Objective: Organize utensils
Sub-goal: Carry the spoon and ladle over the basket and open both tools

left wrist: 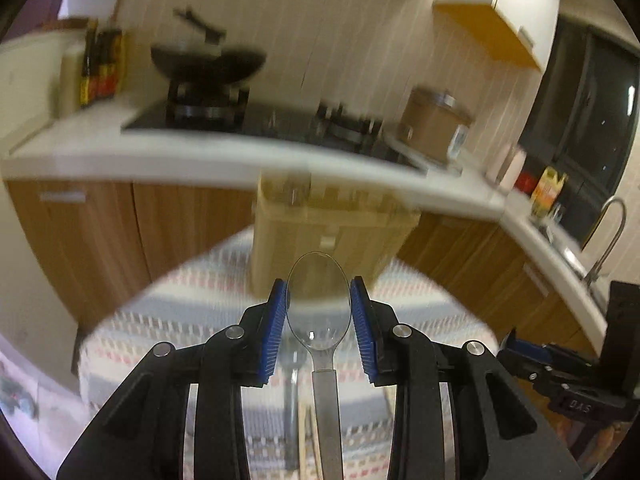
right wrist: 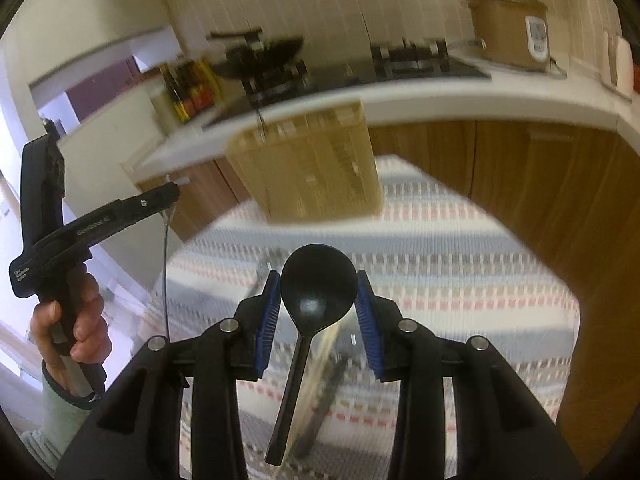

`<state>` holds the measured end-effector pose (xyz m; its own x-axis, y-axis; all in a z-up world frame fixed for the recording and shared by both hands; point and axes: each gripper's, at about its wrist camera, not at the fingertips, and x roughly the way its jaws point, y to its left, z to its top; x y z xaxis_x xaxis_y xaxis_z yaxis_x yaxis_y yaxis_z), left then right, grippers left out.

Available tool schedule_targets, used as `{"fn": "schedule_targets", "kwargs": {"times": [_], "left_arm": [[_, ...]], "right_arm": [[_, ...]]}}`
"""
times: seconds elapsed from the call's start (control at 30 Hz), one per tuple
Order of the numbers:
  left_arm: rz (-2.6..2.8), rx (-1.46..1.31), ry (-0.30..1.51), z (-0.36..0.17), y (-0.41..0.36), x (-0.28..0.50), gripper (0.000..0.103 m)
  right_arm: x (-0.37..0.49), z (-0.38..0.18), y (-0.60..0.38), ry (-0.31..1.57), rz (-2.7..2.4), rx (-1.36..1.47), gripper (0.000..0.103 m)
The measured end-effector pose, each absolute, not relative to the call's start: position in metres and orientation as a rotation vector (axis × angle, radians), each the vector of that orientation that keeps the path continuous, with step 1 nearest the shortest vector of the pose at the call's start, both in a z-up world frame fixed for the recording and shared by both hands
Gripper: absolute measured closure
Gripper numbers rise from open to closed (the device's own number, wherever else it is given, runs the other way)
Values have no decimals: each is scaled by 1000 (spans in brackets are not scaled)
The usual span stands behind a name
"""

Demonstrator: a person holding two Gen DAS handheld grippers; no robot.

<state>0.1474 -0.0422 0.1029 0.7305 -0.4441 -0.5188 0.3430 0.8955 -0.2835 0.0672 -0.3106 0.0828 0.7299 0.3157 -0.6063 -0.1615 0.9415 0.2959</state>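
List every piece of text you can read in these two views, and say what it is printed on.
"DAS": right gripper body, left wrist view.
"Gen" then blurred letters: left gripper arm, right wrist view.
Small lines on that gripper's handle end: too small.
Rice cooker panel, sauce bottle labels: blurred, unreadable.

Wok [left wrist: 208,60], rice cooker [right wrist: 508,28], striped tablecloth [right wrist: 460,280].

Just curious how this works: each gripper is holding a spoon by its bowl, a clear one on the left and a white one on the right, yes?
Nearly. The right gripper holds a black spoon, not white, as the right wrist view shows. The left gripper does hold a clear spoon by its bowl.
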Motion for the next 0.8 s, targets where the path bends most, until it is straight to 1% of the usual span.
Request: {"fn": "schedule_targets", "kwargs": {"times": [0.23,0.4,0.47,0.6,0.67,0.8], "left_arm": [[-410,-212,402,169,-34,176,72],[-372,-221,296,189,-45,216,72],[-360,-220,260,190,-50,230,72],[-346,-228,166,180,-57,255,72],[-314,-218,148,171,-60,267,72],[-286,-210,163,147,-67,290,72]], "right_arm": [[119,129,-301,544,251,185,69],[166,162,-296,422,212,138,69],[186,176,-297,361,190,128,69],[221,186,-301,257,130,117,69],[237,182,-302,232,100,103,69],[269,156,-297,225,49,58,69]]}}
